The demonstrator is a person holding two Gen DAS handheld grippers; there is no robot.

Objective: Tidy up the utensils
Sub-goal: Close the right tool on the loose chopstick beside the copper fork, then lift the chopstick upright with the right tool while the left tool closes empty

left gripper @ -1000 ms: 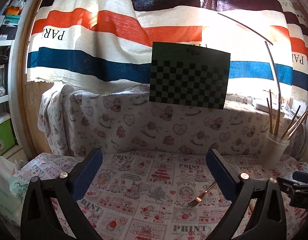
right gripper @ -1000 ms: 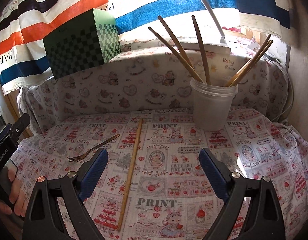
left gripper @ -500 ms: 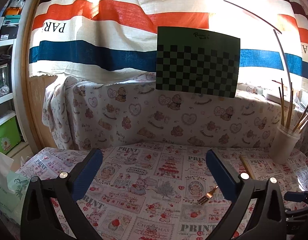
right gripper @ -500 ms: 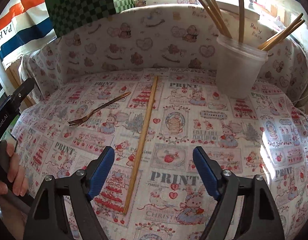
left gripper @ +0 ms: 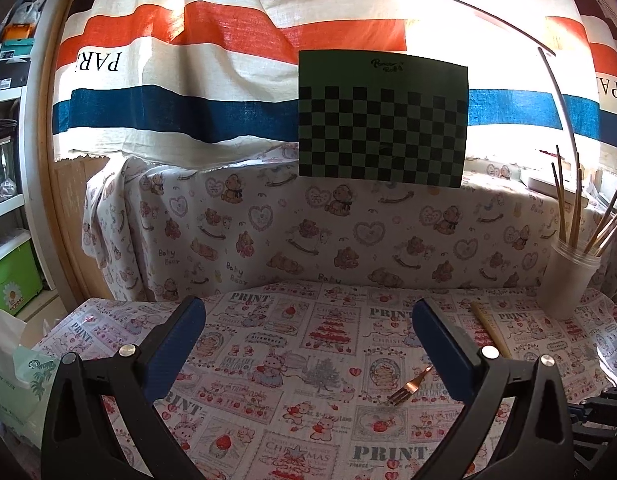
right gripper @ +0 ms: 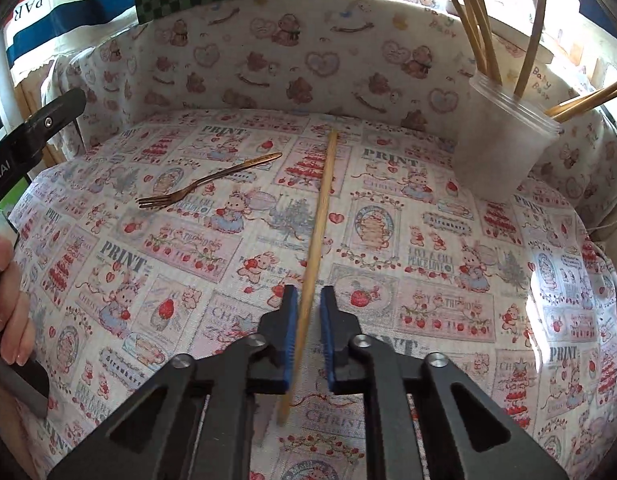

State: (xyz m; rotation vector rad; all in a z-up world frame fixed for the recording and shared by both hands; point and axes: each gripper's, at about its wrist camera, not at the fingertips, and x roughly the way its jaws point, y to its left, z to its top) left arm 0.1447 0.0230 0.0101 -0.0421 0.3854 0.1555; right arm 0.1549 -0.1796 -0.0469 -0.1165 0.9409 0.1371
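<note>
A long wooden chopstick (right gripper: 320,216) lies on the printed cloth (right gripper: 448,280), pointing away from me. My right gripper (right gripper: 309,308) is low over its near end, jaws nearly closed, with the stick between the blue pads and a small gap on each side. A copper fork (right gripper: 204,182) lies to the left of the stick; it also shows in the left wrist view (left gripper: 408,388). A translucent cup (right gripper: 504,152) holding several chopsticks stands at the back right. My left gripper (left gripper: 308,344) is open and empty above the cloth.
A green checkered box (left gripper: 382,120) sits on the raised ledge behind the cloth. A striped curtain (left gripper: 188,80) hangs at the back. Shelves and a green bin (left gripper: 12,276) are at far left. A hand holding the left gripper (right gripper: 8,280) shows at the left edge.
My right gripper has dropped down over the near end of the chopstick and its jaws have closed in around it. My left gripper has shifted slightly and stays open.
</note>
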